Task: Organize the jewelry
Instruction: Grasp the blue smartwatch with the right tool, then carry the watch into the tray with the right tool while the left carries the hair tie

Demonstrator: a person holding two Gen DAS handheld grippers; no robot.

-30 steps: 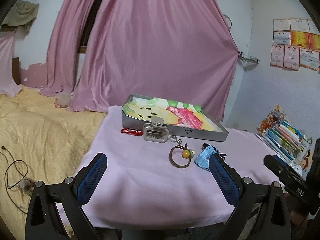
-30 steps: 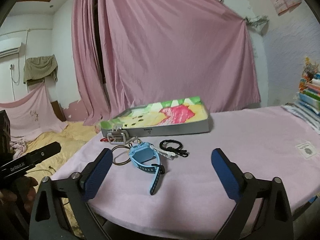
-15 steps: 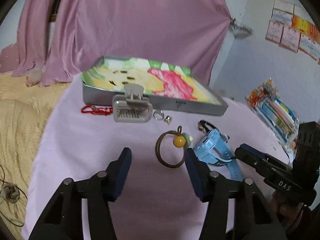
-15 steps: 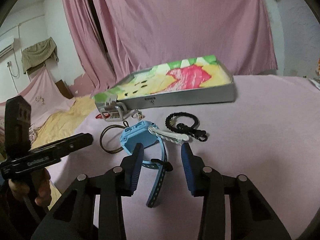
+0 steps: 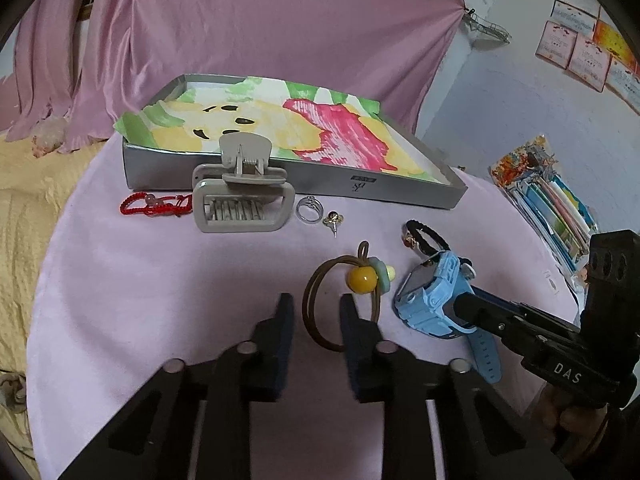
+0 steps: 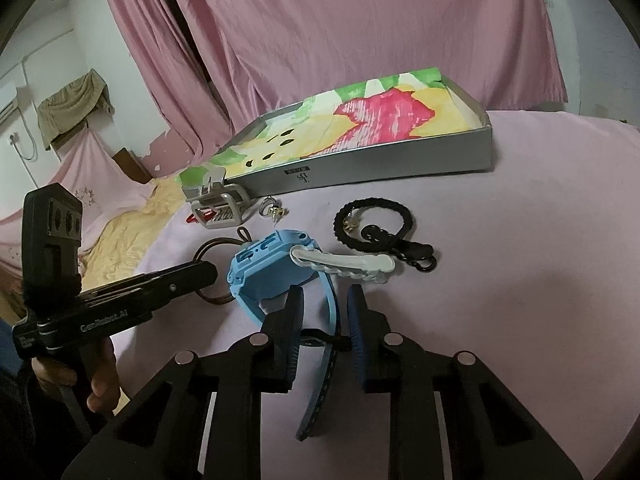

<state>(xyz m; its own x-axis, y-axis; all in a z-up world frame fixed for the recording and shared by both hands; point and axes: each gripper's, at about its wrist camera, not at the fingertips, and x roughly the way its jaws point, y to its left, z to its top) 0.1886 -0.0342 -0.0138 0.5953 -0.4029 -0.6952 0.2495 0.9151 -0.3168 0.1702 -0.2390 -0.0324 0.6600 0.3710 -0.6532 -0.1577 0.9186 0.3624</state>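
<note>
Jewelry lies outside grey tray (image 5: 256, 176), holding only colourful paper (image 5: 280, 128).

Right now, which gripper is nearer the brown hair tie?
Left. The left gripper straddles the near edge of the brown hair tie, not yet closed. The right gripper sits beside it, around the blue watch strap.

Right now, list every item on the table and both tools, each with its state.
Left tool: partly open, astride the hair tie's loop.
Right tool: partly open, astride the watch strap.
Hair tie: lying flat.
Blue watch: on its side, strap unbuckled.
Tray: empty, paper-lined.
Claw clip: shut.
Red bracelet: loose.
</note>
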